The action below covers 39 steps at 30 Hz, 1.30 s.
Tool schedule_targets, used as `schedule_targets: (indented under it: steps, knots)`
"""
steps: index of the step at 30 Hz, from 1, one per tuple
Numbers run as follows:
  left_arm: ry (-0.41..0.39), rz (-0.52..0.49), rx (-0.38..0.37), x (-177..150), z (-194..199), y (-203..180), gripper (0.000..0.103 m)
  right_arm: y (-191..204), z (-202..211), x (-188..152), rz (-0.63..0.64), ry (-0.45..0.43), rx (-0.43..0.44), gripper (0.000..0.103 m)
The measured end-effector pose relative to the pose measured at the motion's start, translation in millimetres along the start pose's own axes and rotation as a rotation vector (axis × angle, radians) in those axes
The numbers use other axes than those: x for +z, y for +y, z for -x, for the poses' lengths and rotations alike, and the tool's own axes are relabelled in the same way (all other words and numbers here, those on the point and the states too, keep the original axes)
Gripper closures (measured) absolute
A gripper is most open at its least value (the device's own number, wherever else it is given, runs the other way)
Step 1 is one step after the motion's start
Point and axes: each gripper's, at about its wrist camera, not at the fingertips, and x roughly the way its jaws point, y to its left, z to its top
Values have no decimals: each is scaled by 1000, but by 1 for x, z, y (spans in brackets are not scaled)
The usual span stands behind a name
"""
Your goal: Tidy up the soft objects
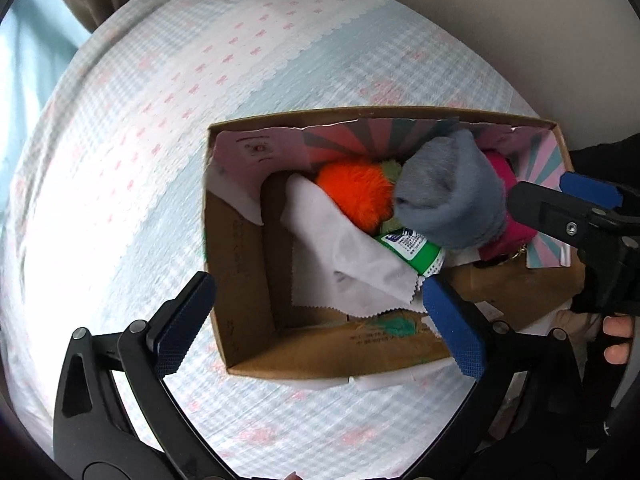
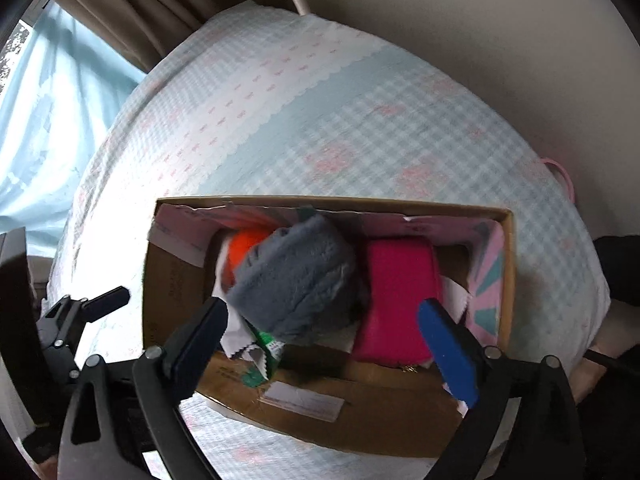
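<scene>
An open cardboard box (image 1: 240,280) sits on the checked bedspread (image 1: 120,140); it also shows in the right wrist view (image 2: 320,408). Inside lie a grey fleece item (image 1: 452,196) (image 2: 296,276), an orange fluffy toy (image 1: 356,192) (image 2: 244,248), a white cloth (image 1: 352,256), a green tube (image 1: 416,250) and a pink pouch (image 2: 396,300). My left gripper (image 1: 320,324) is open and empty over the box's near side. My right gripper (image 2: 324,340) is open just above the grey item, which rests on top of the pile; it is seen from the left (image 1: 560,208).
The bed (image 2: 320,100) fills both views. Curtains (image 2: 60,120) hang at the far left and a beige wall (image 2: 440,8) stands behind. A pink loop (image 2: 564,176) lies at the bed's right edge.
</scene>
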Motion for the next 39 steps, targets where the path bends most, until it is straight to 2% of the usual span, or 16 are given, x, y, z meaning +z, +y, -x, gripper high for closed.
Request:
schedule_targets:
  steps: [4,10,19,23,30,34,39]
  knots:
    - [-26,9,-18,-7,18,6,0,3,17,-8,-11,-36,-22,8]
    - [-93,-2,-38,-26,66,12,0,20,53,-26,-18,-87,-30,8]
    - [-235,26,-71,-63,166,27,0,66,166,-61,3,-260,-91,8]
    - [-367,45,-79,-83,237,35,0,90,233,-83,23,-388,-141,8]
    - [-633,51,-83,-124,349,48,0,127,324,-130,34,-602,-221,8]
    - [-757,16,-67,-151,392,47,0,145,353,-154,50,-696,-267,8]
    - [-866,-17,-39,-182,421,43,0,159,371,-182,54,-786,-295,8]
